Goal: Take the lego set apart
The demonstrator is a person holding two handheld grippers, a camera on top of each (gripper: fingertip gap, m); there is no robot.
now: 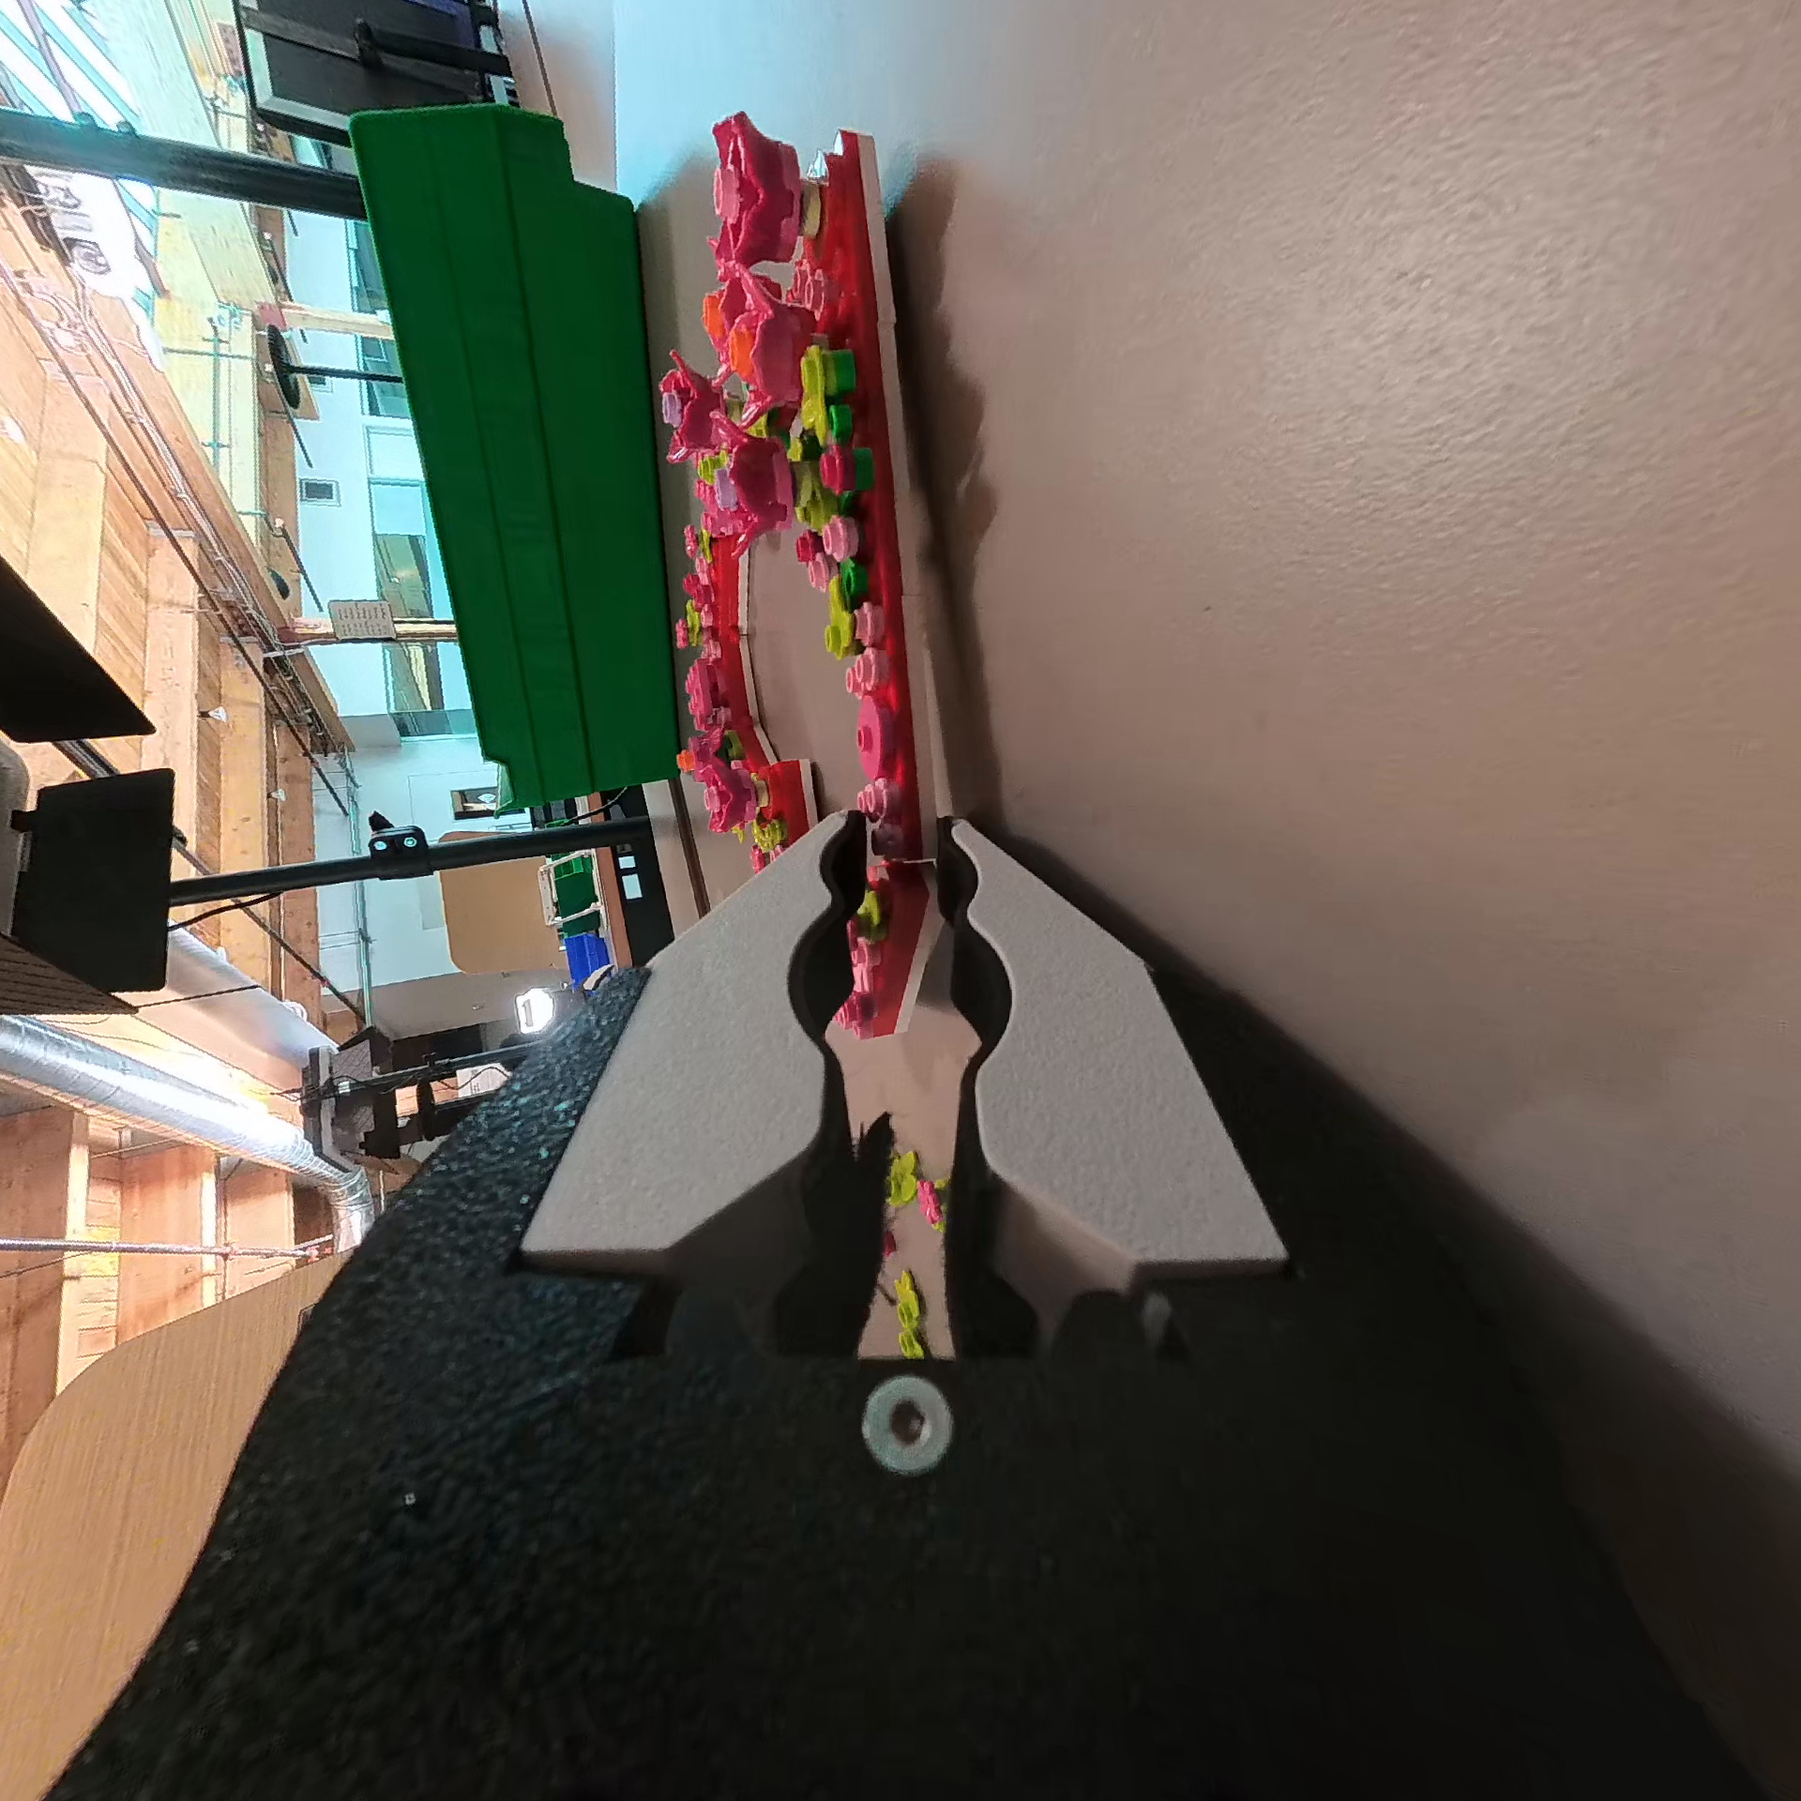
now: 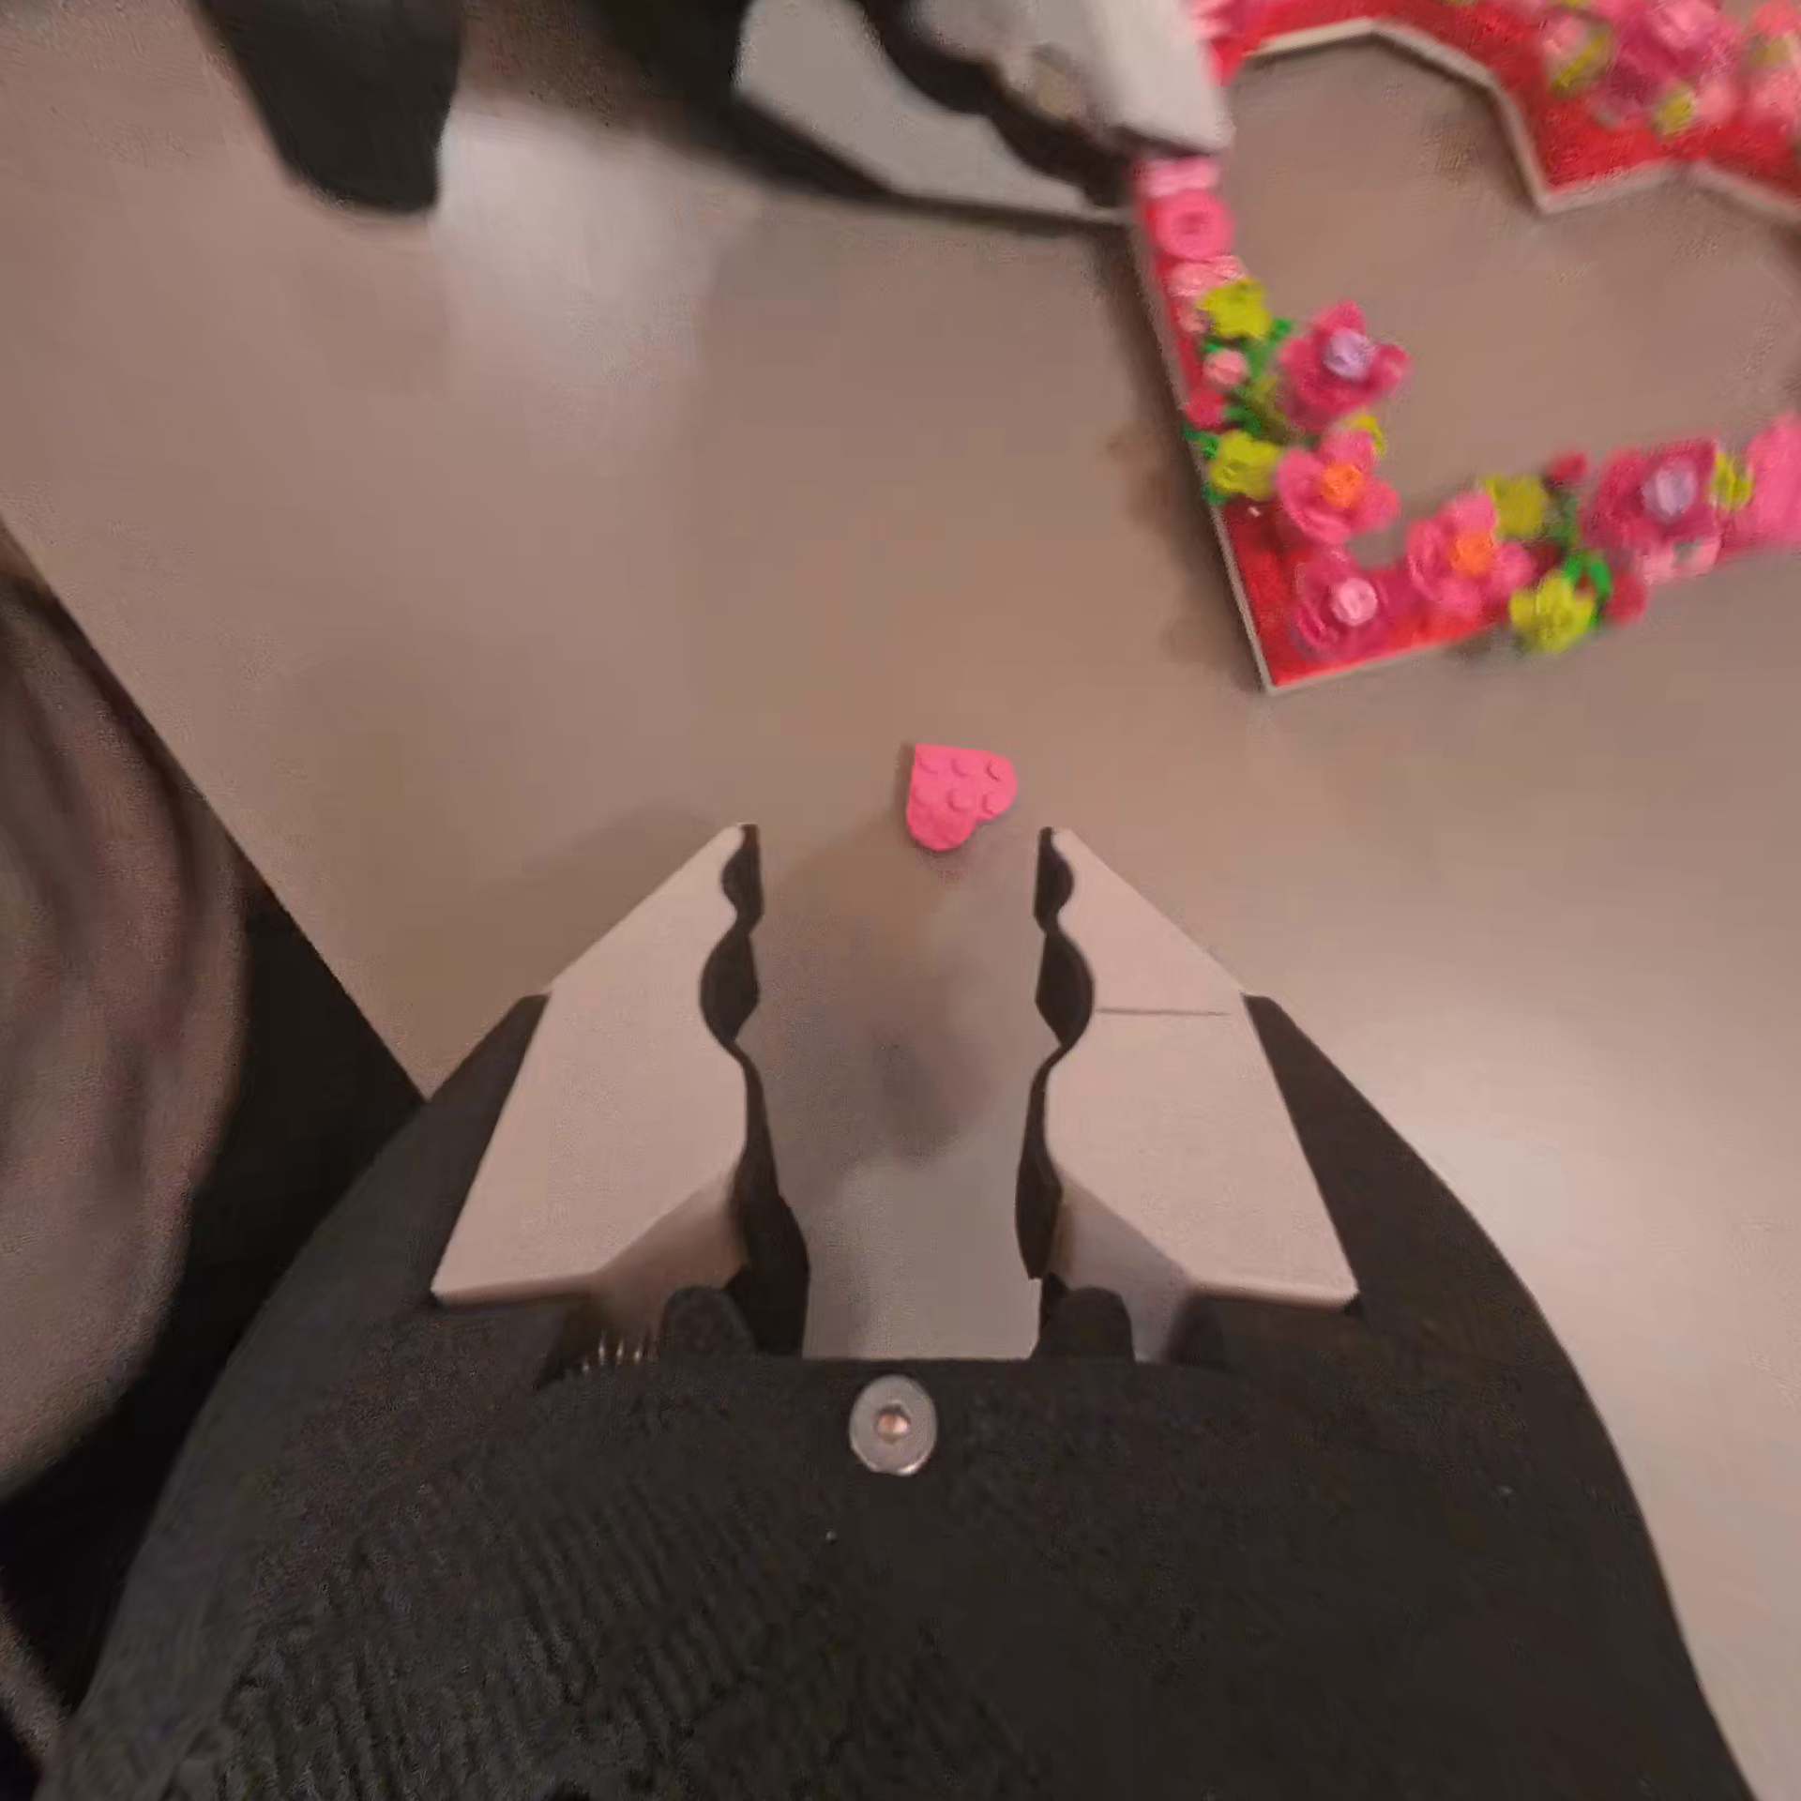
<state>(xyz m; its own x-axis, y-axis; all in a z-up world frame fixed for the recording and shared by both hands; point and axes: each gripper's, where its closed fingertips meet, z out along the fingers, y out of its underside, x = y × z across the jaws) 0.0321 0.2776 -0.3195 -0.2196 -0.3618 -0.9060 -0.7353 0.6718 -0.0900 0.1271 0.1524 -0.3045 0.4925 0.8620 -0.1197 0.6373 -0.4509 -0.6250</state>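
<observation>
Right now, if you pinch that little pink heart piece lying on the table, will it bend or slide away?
The pink heart piece looks like hard studded plastic, so it probably stays stiff. It is small and thin, likely very light. Lying flat on the smooth table, it may skid when the open right hand-held gripper nudges it.

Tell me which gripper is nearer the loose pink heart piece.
Right. The right gripper is open, with the pink heart piece just ahead of its fingertips. The left gripper is farther off, clamped on the red heart frame.
</observation>
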